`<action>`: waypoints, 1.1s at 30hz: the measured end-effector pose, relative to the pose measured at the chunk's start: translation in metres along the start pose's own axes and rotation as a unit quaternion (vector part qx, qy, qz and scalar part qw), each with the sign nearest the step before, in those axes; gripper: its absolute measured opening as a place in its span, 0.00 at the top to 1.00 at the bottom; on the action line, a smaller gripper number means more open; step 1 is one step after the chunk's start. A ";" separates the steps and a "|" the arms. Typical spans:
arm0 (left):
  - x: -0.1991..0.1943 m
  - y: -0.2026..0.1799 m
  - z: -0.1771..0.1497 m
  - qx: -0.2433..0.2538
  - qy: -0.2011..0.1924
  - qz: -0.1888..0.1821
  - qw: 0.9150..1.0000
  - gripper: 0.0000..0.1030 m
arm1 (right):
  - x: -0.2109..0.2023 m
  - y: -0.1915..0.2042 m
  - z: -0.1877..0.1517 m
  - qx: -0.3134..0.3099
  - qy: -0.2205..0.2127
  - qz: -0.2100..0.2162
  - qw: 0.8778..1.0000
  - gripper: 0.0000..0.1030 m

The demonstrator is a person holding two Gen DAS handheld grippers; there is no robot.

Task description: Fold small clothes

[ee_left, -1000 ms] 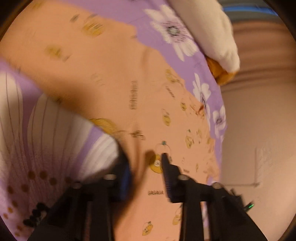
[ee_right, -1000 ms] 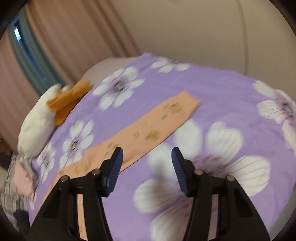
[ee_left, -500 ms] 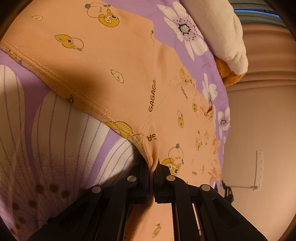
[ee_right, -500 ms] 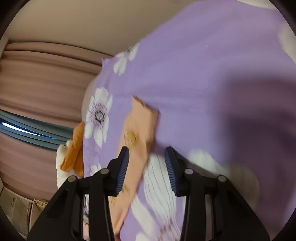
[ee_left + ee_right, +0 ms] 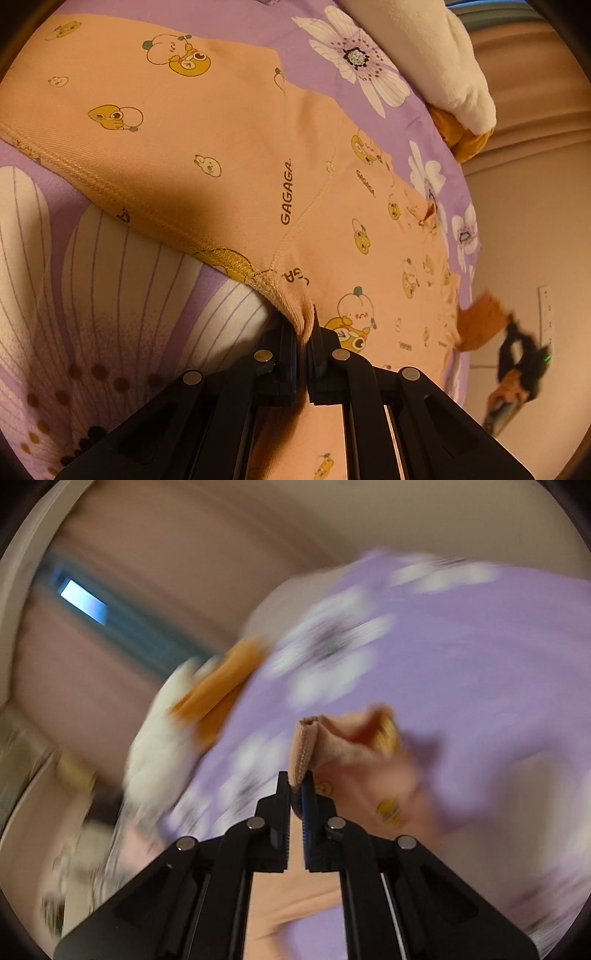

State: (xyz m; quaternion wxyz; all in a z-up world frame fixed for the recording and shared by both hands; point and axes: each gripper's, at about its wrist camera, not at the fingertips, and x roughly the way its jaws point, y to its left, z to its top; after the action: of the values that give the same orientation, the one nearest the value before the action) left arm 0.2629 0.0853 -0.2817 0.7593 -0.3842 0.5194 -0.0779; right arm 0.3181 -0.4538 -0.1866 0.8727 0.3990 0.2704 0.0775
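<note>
A bed covered by a purple sheet printed with large white flowers (image 5: 92, 295) is seen in both wrist views. A peach-orange knit garment patterned with small yellow cartoon figures and the word GAGAGA (image 5: 221, 147) is spread flat across that sheet, its stitched hem running along the sheet's white petals. Beyond the garment, at the far edge of the sheet, a white plush toy with an orange part (image 5: 436, 74) is lying. Pinkish-beige curtains (image 5: 110, 672) are seen behind the bed.

The left gripper (image 5: 303, 332) is closed, and a corner of the garment's hem, where a seam meets it, is pinched between its jaws. The right gripper (image 5: 295, 786) has just been closing; its jaws are now clamped on a ribbed cuff end of the same garment (image 5: 306, 746), which is held lifted above the sheet, the cuff opening gaping beside it. The right wrist view is heavily blurred.
</note>
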 end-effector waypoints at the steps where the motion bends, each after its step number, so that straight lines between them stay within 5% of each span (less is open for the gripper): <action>1: 0.000 0.000 0.000 0.001 0.000 -0.001 1.000 0.92 | 0.016 0.026 -0.012 -0.015 0.023 0.022 0.999 0.95; 5: 0.001 0.000 0.001 0.008 0.006 0.000 1.000 0.92 | 0.076 0.124 -0.083 -0.117 0.104 0.037 0.987 0.95; 8: 0.003 0.001 0.005 0.000 0.013 -0.005 1.000 0.92 | 0.104 0.162 -0.138 -0.153 0.178 0.050 0.971 0.94; 13: 0.003 0.008 0.003 -0.022 0.007 -0.029 0.999 0.92 | 0.139 0.210 -0.207 -0.216 0.228 0.079 0.946 0.89; 14: 0.003 0.006 0.002 -0.017 0.006 -0.026 0.999 0.92 | 0.152 0.207 -0.211 -0.210 0.247 0.068 0.943 0.83; 16: 0.002 0.000 0.003 0.000 0.005 -0.014 1.000 0.92 | 0.166 0.195 -0.213 -0.193 0.283 0.039 0.939 0.54; 17: 0.000 -0.006 0.003 0.013 0.003 -0.011 1.000 0.92 | 0.161 0.185 -0.209 -0.186 0.289 0.020 0.939 0.52; 21: -0.014 -0.025 -0.001 0.022 0.002 0.022 1.000 0.71 | 0.097 0.154 -0.181 -0.230 0.221 -0.049 0.947 0.44; 25: -0.062 -0.041 -0.014 0.051 -0.092 0.036 0.994 0.56 | 0.031 0.112 -0.161 -0.293 0.119 -0.175 0.932 0.27; 27: -0.077 -0.044 -0.016 0.037 -0.115 -0.010 0.993 0.50 | 0.015 0.081 -0.153 -0.286 0.089 -0.218 0.929 0.27; 30: -0.066 -0.049 -0.009 0.035 -0.075 -0.105 0.991 0.50 | 0.013 0.043 -0.140 -0.245 0.112 -0.248 0.930 0.29; 33: -0.023 -0.050 -0.001 0.014 -0.026 -0.116 0.993 0.50 | 0.024 0.024 -0.136 -0.214 0.128 -0.238 0.939 0.31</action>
State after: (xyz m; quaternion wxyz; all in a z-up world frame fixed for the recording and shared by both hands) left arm 0.2659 0.0618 -0.2319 0.7634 -0.4332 0.4506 -0.1627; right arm 0.2676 -0.3405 -0.2514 0.8885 0.1134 0.4439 -0.0257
